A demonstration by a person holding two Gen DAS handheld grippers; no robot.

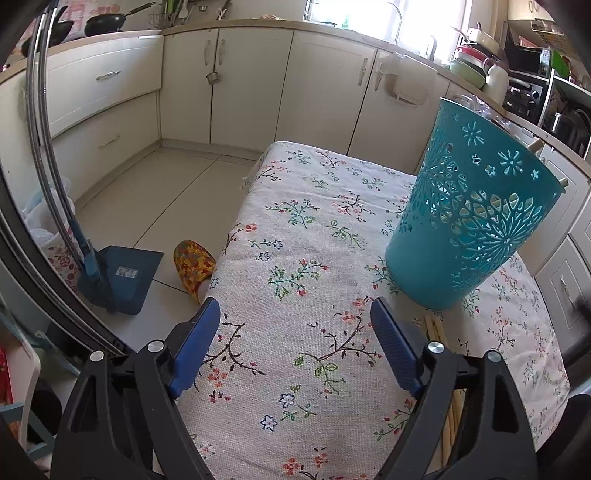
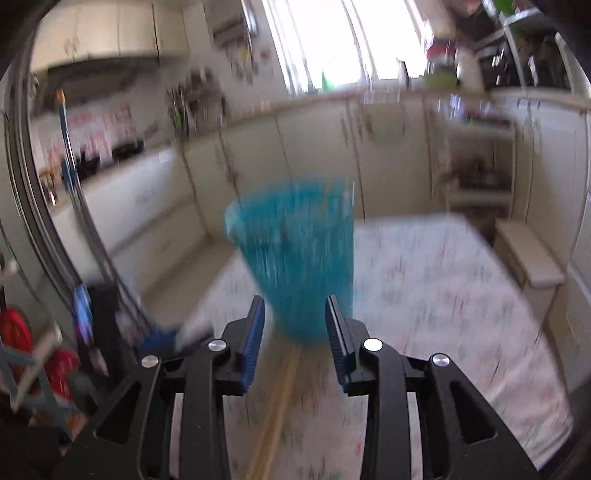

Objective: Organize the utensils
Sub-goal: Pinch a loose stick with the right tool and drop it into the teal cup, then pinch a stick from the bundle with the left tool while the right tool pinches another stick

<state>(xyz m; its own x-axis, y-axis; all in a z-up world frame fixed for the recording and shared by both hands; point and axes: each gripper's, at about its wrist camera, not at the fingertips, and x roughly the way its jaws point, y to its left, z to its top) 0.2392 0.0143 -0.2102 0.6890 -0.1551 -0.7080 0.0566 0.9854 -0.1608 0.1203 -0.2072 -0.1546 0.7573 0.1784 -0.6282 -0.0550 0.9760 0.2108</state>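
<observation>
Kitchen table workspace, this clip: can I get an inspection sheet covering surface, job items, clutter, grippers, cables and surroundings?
Surface: table under a floral-print cloth, mostly bare.
Job's things: perforated teal plastic utensil holder upright on the cloth, stick ends showing above its rim; pale wooden chopsticks lying flat near its base.
Clutter: nothing seen on the cloth.
Grippers: left gripper open, nothing between its fingers; right gripper partly open and empty, aimed at the holder, view motion-blurred.
Cables: nothing seen.
Surroundings: cream kitchen cabinets; blue dustpan and patterned slipper on the tiled floor; dark pans on the counter.
</observation>
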